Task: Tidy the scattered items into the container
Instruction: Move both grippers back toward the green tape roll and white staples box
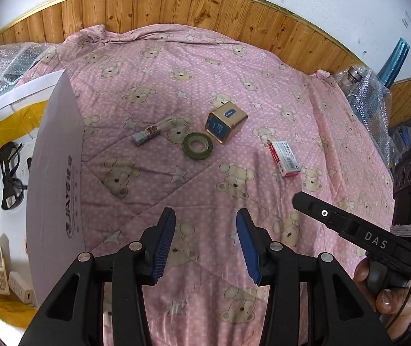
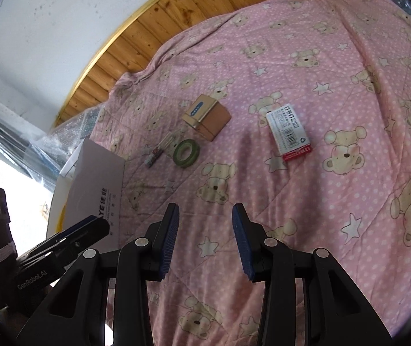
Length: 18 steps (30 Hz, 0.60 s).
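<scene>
Four items lie on a pink bear-print quilt (image 1: 176,92): a gold and blue tin (image 1: 225,124) (image 2: 206,116), a green tape roll (image 1: 197,145) (image 2: 186,152), a thin patterned stick-shaped item (image 1: 154,131) (image 2: 159,151) and a red and white staple box (image 1: 284,158) (image 2: 289,136). A white open box (image 1: 55,178) (image 2: 93,184) stands at the left; inside it I see black glasses (image 1: 10,173) and small cream packets (image 1: 0,271). My left gripper (image 1: 205,242) is open and empty, well short of the items. My right gripper (image 2: 205,239) is open and empty too.
A wooden headboard (image 1: 176,5) (image 2: 176,17) runs along the white wall behind the quilt. Bubble wrap (image 1: 0,63) lies at the far left, and more bubble wrap with a bottle (image 1: 355,80) at the far right. A hand (image 1: 387,297) holds the right gripper's handle.
</scene>
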Tool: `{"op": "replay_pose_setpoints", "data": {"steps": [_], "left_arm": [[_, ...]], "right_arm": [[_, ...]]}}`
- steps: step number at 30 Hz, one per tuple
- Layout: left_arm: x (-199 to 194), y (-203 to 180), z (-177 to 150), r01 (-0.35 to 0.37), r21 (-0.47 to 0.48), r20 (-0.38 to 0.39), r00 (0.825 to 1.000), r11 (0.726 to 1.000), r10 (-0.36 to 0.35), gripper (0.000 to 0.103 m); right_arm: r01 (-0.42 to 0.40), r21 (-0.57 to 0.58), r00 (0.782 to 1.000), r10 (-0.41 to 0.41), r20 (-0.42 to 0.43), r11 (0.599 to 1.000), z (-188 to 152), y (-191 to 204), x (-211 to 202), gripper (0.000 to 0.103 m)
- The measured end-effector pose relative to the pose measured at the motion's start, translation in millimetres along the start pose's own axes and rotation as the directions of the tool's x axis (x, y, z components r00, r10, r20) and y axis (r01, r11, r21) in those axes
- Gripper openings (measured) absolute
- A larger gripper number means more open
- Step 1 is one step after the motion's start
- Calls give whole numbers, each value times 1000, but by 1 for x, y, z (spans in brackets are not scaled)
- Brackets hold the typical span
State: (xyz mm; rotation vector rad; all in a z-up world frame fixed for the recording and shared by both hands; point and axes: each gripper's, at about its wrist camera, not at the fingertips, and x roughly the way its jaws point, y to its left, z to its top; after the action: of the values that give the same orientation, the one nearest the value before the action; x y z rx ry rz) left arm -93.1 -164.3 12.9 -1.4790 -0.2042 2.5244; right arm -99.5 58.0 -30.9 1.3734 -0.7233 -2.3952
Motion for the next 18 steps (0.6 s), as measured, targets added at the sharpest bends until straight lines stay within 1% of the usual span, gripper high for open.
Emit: {"op": "replay_pose_setpoints", "data": {"steps": [4,10,18], "left_arm": [[10,-2,11,14,-9,-8,1000,1000,-14,46],[33,-3,26,37,-33,-45,998,999,-39,46],[66,0,43,34,-55,-78,996,998,-38,46]], "right_arm": [[18,23,1000,-18,4,1000,8,-12,-2,42],[39,48,999,-39,-6,998,17,-27,2,42],[59,61,998,-58,-25,996,31,-39,14,42]]}}
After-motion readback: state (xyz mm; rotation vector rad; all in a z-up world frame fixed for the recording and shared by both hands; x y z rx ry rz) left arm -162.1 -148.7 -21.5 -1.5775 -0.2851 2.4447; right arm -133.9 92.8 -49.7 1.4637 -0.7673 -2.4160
